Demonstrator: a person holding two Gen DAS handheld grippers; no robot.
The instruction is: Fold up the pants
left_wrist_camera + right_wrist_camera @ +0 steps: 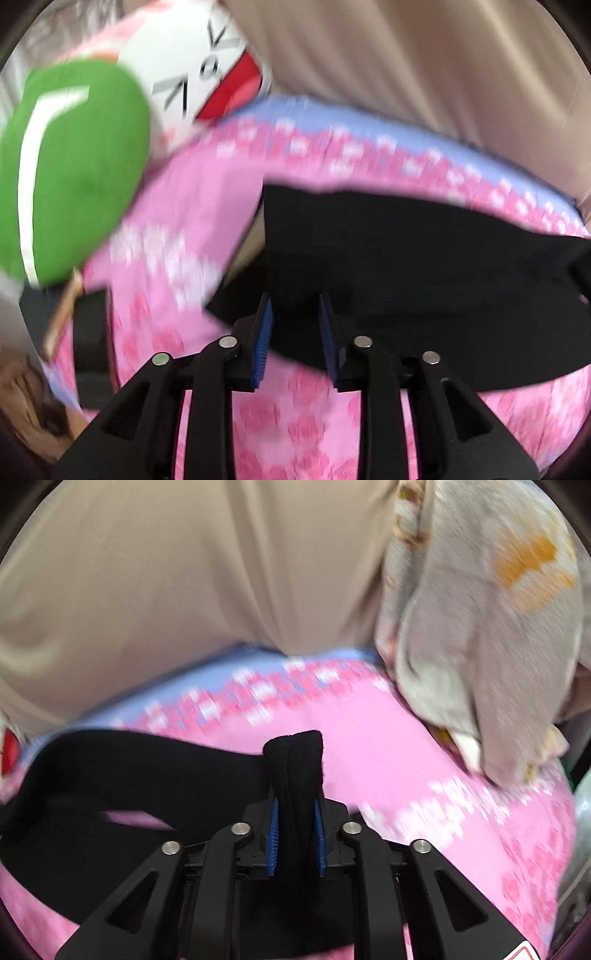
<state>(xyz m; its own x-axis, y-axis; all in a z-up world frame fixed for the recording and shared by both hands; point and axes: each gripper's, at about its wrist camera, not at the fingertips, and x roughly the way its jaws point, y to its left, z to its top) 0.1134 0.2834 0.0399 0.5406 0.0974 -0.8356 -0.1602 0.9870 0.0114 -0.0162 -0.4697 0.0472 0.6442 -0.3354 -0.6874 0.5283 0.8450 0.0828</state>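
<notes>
pinching a bunched edge of the black pants [295, 775], the right hand-held gripper [295, 843] had its blue pads closed on a thick, stitched roll of cloth that stood up between them. the rest of the pants [388, 266] lay spread across a pink flowered bed cover [295, 424], sagging in a loose band toward the left. the left hand-held gripper [295, 341] hovered over the fabric with its jaws apart and nothing between them, though whether the tips touched the cloth could not be told.

the cloth looked light, limp and thin, likely to drape and slide rather than hold a crease, so a seam or hem seemed the firmest place to grip. a matching edge opposite the right grip looked the sensible hold for the left. a green and white cushion [74, 173] and beige curtain [184, 572] sat beyond.
</notes>
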